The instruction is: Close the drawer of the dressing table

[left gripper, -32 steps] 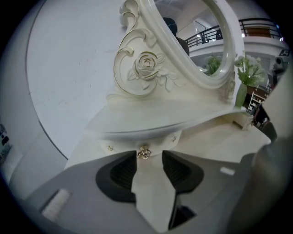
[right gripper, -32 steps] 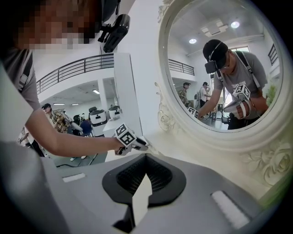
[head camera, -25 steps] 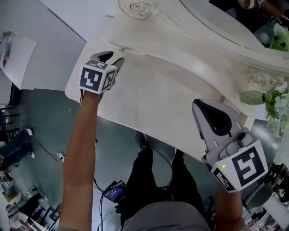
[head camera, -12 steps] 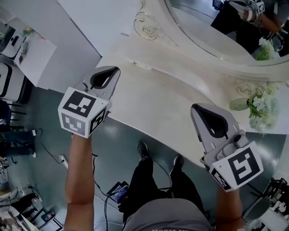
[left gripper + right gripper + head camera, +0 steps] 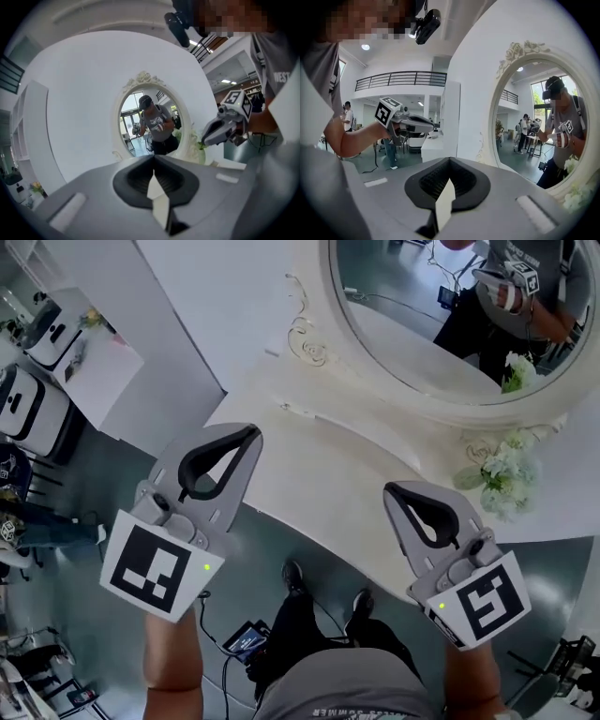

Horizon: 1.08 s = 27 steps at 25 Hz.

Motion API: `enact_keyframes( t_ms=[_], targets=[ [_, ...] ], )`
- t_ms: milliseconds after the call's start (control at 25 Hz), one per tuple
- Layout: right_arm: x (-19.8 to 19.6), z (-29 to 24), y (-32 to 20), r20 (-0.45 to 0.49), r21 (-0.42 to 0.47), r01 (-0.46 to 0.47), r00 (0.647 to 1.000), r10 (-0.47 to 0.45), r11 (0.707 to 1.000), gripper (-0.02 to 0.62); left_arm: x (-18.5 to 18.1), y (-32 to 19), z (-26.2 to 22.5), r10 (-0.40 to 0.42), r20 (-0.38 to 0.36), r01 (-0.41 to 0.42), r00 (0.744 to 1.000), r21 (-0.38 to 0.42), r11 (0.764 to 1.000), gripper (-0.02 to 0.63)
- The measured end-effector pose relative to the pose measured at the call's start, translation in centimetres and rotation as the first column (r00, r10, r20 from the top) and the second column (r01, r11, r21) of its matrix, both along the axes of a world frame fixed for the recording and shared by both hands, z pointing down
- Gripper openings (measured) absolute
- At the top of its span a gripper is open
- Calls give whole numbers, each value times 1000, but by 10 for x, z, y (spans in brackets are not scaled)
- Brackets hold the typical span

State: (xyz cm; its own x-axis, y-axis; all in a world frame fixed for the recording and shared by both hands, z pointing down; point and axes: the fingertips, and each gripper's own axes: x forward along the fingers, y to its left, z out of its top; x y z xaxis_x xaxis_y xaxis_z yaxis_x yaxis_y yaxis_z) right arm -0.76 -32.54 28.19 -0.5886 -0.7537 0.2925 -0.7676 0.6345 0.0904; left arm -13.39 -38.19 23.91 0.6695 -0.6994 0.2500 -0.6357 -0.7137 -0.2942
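Observation:
The white dressing table (image 5: 323,460) stands below me, its curved front edge facing my legs; no drawer front shows in any view. My left gripper (image 5: 251,432) hangs above the table's left front edge, shut and empty, and in the left gripper view (image 5: 153,157) its jaws meet in front of the oval mirror (image 5: 145,122). The right gripper (image 5: 389,488) hovers over the table's right front edge, also shut with nothing in it, its tips (image 5: 449,159) together. Each gripper shows in the other's view: the right gripper (image 5: 229,124) and the left gripper (image 5: 412,124).
An oval mirror (image 5: 422,334) in a carved white frame rises behind the tabletop. White flowers (image 5: 502,474) stand at the table's right. A white cabinet (image 5: 84,362) is off to the left. A small device with cables (image 5: 246,638) lies on the grey floor by my feet.
Both grippers have risen away from the tabletop toward the head camera, the left much farther. The left jaws went from apart to shut. The view has tilted up onto the mirror.

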Motion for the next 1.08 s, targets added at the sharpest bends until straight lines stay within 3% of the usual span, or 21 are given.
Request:
enact_keyframes(
  t_ms=[440,680,1080],
  targets=[
    [8,-52,58,-18,112,89,996,-88,990,-2,20,105,-69,-23,38,16,999,163,987,3],
    [22,-57,93,-22,126,101,995,-99,987,-2,32,149,-77,-50,-12,51,999,166,985,3],
    [42,-51,93,-14,136,107,994,-106,985,-2,52,149,-63,-62,2,61,998,157,986,2]
  ],
)
